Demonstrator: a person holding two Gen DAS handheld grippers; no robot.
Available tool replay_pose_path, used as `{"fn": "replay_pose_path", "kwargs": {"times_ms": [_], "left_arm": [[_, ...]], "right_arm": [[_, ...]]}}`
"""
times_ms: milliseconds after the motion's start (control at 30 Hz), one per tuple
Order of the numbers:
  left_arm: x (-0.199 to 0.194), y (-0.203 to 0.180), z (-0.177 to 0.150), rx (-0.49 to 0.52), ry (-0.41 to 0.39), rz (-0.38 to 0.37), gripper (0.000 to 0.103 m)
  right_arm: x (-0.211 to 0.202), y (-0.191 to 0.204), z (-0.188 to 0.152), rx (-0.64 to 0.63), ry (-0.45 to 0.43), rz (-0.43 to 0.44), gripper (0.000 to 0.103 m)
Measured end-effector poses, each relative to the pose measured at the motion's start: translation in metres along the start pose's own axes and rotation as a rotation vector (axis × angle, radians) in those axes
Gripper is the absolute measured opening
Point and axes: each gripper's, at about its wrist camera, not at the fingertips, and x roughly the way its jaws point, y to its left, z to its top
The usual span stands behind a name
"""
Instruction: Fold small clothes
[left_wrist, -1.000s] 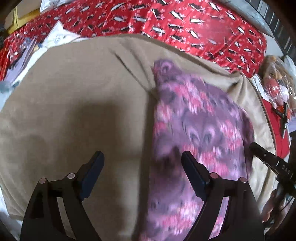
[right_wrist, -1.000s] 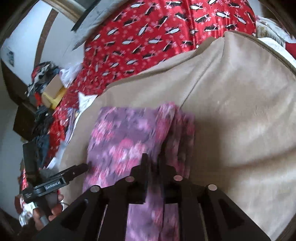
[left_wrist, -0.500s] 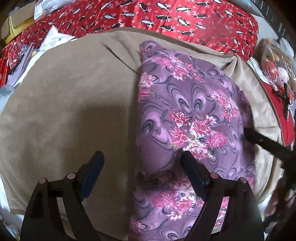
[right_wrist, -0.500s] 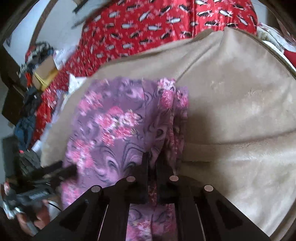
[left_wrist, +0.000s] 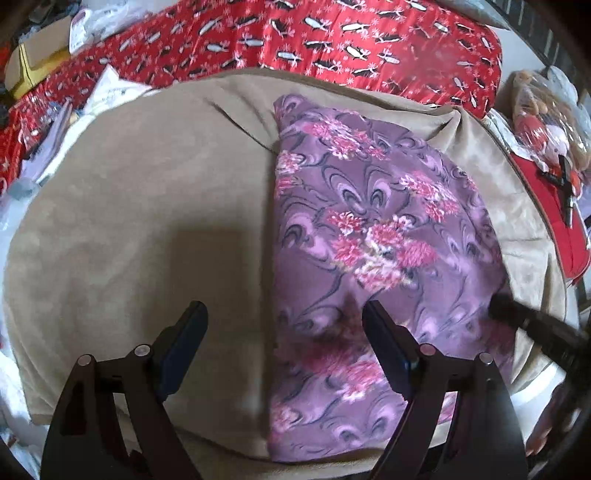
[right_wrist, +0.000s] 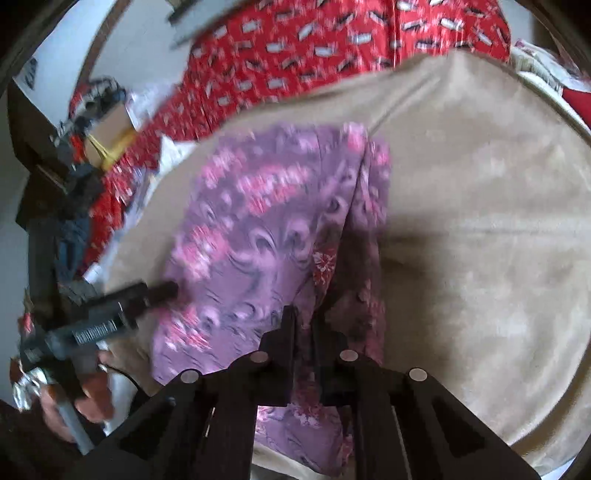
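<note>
Purple floral garment (left_wrist: 369, 258) lies lengthwise, away from the cameras.

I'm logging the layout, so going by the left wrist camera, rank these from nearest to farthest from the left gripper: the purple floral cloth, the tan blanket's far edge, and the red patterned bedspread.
From the left gripper:
1. Purple floral cloth, under the right-hand finger.
2. Tan blanket's far edge, beyond the cloth.
3. Red patterned bedspread, along the top, farthest.

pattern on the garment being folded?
Purple garment with dark swirls and pink floral clusters. Clearest in the left wrist view.
</note>
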Motion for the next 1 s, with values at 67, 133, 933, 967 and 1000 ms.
{"fn": "replay_pose_path", "kwargs": {"times_ms": [67,133,933,967,1000], "left_arm": [[0.004,0.001,-0.005,0.020,0.006,0.033,0.087],[0.017,0.003,-0.010,0.030,0.050,0.064,0.087],[0.037,0.002,0.057,0.011,0.011,0.023,0.087],[0.039,0.001,0.063,0.011,0.013,0.023,0.087],[0.043,0.001,0.068,0.013,0.014,0.025,0.087]], "right_arm": [[0.000,-0.002,0.000,-0.010,0.004,-0.016,0.008],[0.013,-0.011,-0.007,0.009,0.050,-0.044,0.007],[0.037,-0.022,0.069,0.109,-0.064,-0.013,0.020],[0.038,-0.026,0.075,0.133,-0.073,-0.003,0.030],[0.040,-0.028,0.077,0.149,-0.076,0.001,0.035]]}}
